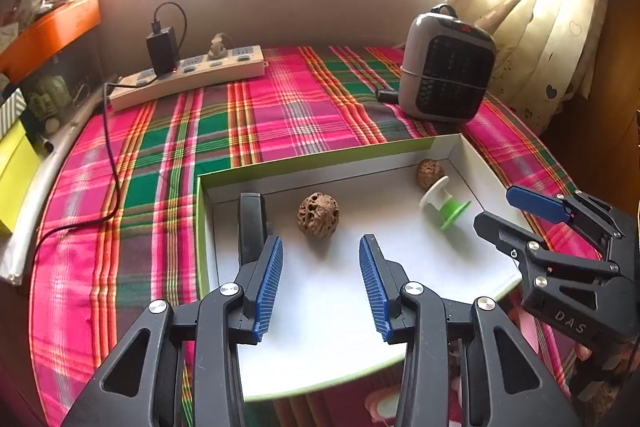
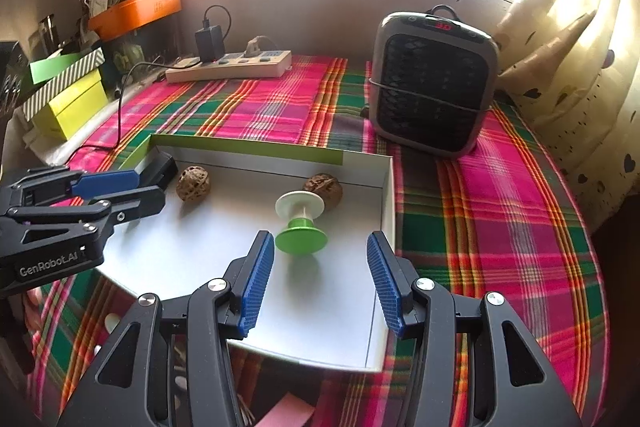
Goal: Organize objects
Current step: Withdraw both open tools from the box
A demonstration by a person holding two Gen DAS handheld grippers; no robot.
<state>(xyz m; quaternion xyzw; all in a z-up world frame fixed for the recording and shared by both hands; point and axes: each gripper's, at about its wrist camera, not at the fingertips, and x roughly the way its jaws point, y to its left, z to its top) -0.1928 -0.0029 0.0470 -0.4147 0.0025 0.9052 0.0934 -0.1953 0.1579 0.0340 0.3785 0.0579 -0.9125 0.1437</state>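
A shallow white box (image 1: 472, 163) with a green rim lies on the plaid cloth; it also shows in the right wrist view (image 2: 386, 195). Inside lie a brown walnut (image 1: 318, 214) (image 2: 193, 183), a second walnut (image 1: 430, 174) (image 2: 326, 187) in the far corner, and a green-and-white spool (image 1: 444, 202) (image 2: 301, 221) on its side. My left gripper (image 1: 321, 245) is open and empty just short of the first walnut; it also shows in the right wrist view (image 2: 150, 183). My right gripper (image 2: 321, 245) is open and empty, just short of the spool; it also shows in the left wrist view (image 1: 496, 209).
A grey fan heater (image 1: 446, 67) (image 2: 430, 83) stands behind the box on the right. A power strip (image 1: 188, 77) (image 2: 230, 67) with a black charger and cable lies at the back left. Stacked boxes (image 2: 68, 95) and an orange tray (image 2: 136, 9) sit at the left. Curtains (image 1: 540, 7) hang on the right.
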